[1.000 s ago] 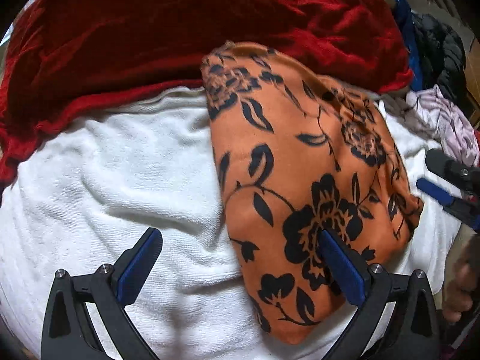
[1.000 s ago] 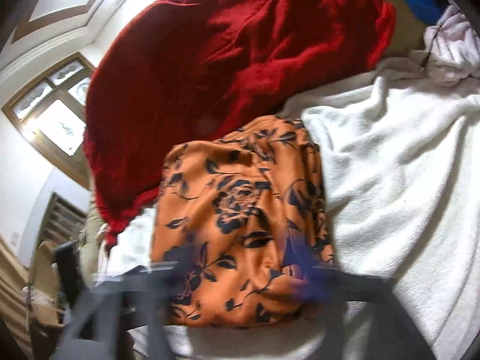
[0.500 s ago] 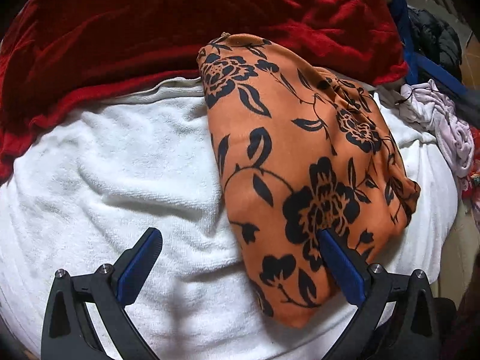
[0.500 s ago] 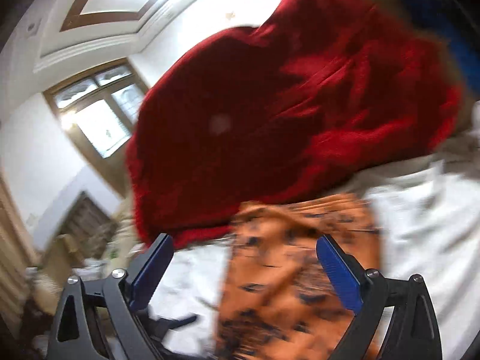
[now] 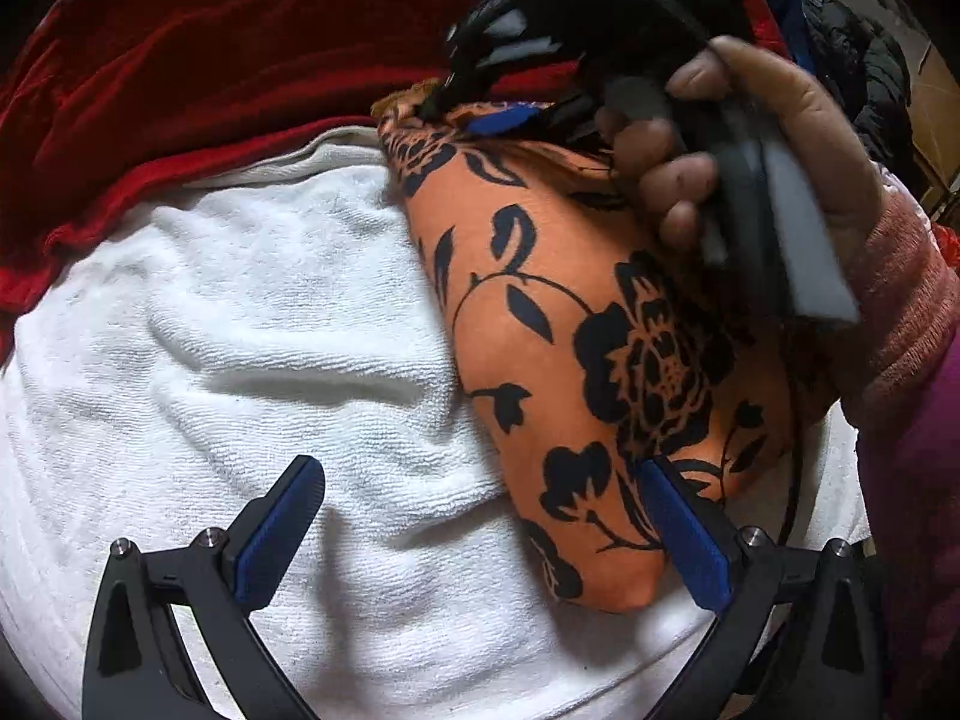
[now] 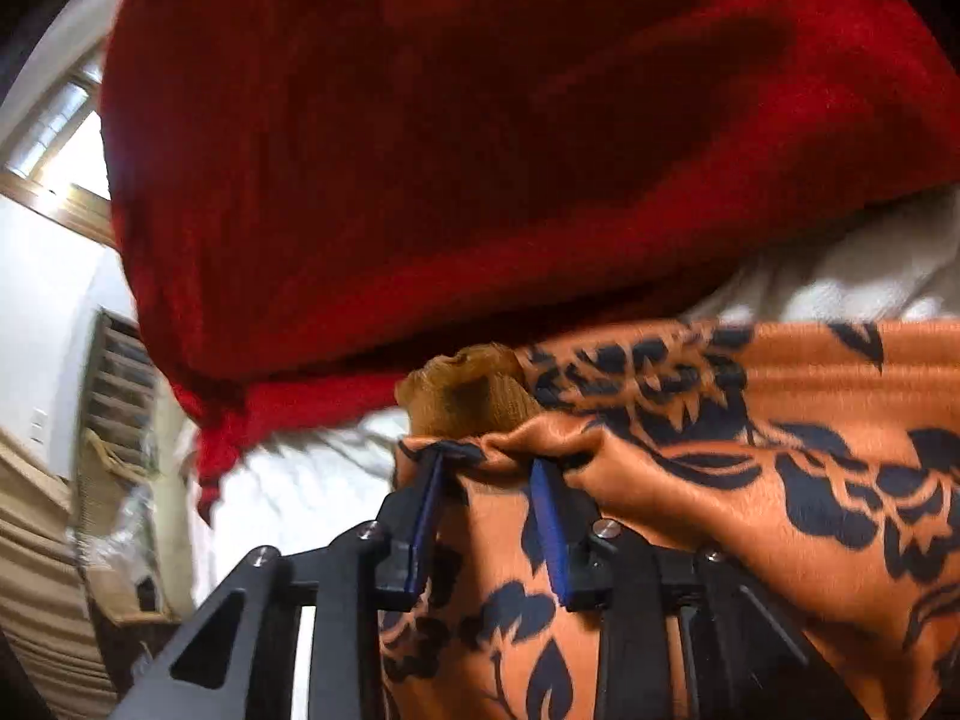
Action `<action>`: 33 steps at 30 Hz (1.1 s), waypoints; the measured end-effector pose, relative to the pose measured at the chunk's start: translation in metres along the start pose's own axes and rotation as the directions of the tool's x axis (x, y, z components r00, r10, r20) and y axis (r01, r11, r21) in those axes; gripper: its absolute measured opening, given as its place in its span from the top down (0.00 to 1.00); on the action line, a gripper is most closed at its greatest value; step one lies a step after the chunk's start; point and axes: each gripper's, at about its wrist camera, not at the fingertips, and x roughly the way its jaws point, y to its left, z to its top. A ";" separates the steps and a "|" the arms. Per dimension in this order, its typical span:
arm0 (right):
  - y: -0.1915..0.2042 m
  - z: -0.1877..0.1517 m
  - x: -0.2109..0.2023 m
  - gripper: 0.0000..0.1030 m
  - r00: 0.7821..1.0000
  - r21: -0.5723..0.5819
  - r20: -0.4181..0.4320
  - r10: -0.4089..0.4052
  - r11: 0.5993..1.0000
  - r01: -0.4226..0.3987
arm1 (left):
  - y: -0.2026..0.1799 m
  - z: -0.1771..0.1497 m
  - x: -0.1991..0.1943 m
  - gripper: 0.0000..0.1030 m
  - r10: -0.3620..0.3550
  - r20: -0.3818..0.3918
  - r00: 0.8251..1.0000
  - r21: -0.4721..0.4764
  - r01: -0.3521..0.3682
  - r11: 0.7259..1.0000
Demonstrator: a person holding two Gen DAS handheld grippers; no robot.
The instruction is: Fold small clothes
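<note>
- The orange floral garment [image 5: 576, 324] lies folded on a white towel [image 5: 252, 324], its far end against a red blanket [image 5: 240, 60].
- The right gripper [image 6: 489, 468] sits at that far end; its jaws are closing, with a bunched ridge of the orange cloth gathered between the blue pads [image 6: 549, 516].
- Just beyond its tips, a plain tan fold of the garment pokes up, with the red blanket right behind it.
- A hand [image 5: 774, 144] with a pink cuff holds this gripper.
- The left gripper [image 5: 480, 516] hovers with jaws spread wide, gripping nothing.
- The garment's near end lies against its right finger [image 5: 684, 534]; bare towel fills the gap and lies under the left finger.
- Dark clothes [image 5: 864, 78] are heaped far to its right.
</note>
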 end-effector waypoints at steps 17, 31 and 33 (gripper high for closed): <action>-0.070 -0.143 -0.145 0.27 0.983 0.104 0.151 -0.105 0.991 0.089 | -0.009 0.004 0.011 0.00 0.088 0.015 0.996 -0.009 -0.088 0.996; -0.083 -0.158 -0.185 0.27 0.972 0.015 0.233 -0.040 0.999 0.038 | -0.038 0.020 -0.035 0.00 0.257 0.227 0.939 0.048 -0.275 0.960; -0.094 -0.157 -0.169 0.30 0.981 0.037 0.179 -0.071 0.997 0.065 | -0.036 0.021 -0.033 0.00 0.263 0.233 0.936 0.044 -0.281 0.959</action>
